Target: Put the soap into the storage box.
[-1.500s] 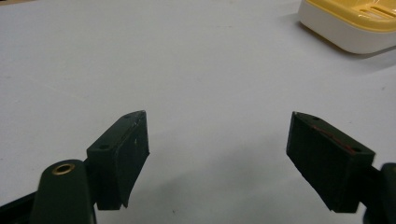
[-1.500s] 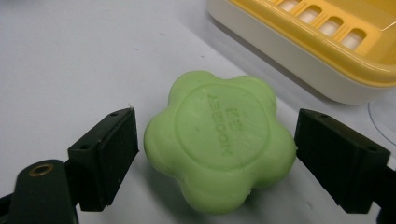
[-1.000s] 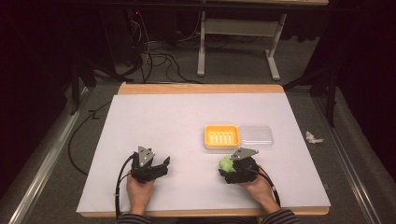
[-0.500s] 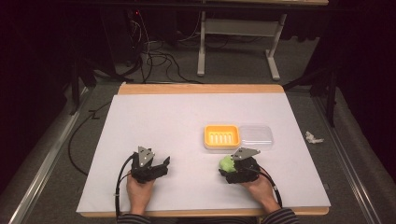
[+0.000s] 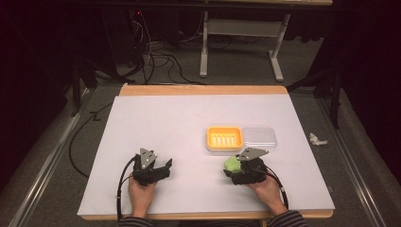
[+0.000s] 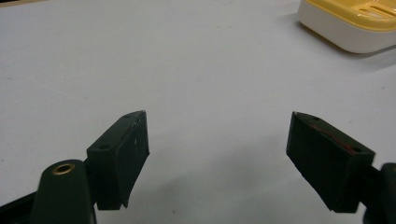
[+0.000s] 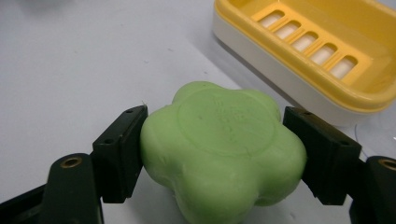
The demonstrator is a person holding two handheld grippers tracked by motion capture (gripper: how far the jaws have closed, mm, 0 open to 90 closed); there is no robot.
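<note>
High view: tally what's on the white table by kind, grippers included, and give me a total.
Green soap bar: 1
Yellow soap dish: 1
Clear lid: 1
Grippers: 2, the left gripper open with nothing between its jaws, the right gripper shut on the soap bar
Total: 5

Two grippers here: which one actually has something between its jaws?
The right gripper: its jaws press both sides of the green flower-shaped soap, just short of the yellow soap dish. The left gripper stands wide open over bare white table.
</note>
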